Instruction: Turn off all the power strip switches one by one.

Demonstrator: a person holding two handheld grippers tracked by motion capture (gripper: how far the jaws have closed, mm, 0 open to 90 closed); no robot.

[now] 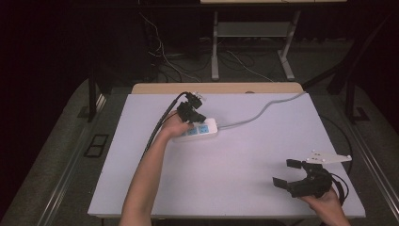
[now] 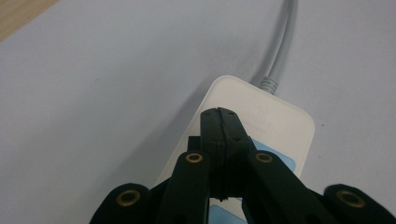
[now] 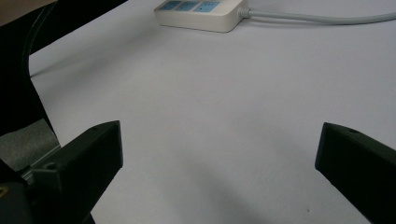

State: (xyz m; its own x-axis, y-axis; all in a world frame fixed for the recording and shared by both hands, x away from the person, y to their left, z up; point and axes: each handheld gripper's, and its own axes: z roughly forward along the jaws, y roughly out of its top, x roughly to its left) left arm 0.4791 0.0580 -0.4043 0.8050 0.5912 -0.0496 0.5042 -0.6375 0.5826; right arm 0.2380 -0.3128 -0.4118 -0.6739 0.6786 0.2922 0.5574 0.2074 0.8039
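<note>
White power strip (image 1: 200, 129), closed left tool (image 1: 195, 114) above

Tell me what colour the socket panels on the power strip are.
Light blue, set in the white power strip; the right gripper view shows them best.

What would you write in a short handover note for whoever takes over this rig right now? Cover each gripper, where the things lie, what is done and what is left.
Left gripper: jaws shut, nothing between them, tips over the top of the white power strip, near its cable end.
Right gripper: jaws open and empty, resting at the near right of the table, away from the strip.
Power strip: lies flat toward the far middle of the table, grey cable trailing off the far right edge. No plug shows in the sockets in view.
Done: left gripper brought to the strip.
Left: probably pressing the strip's switch; I cannot tell if contact is made.
</note>
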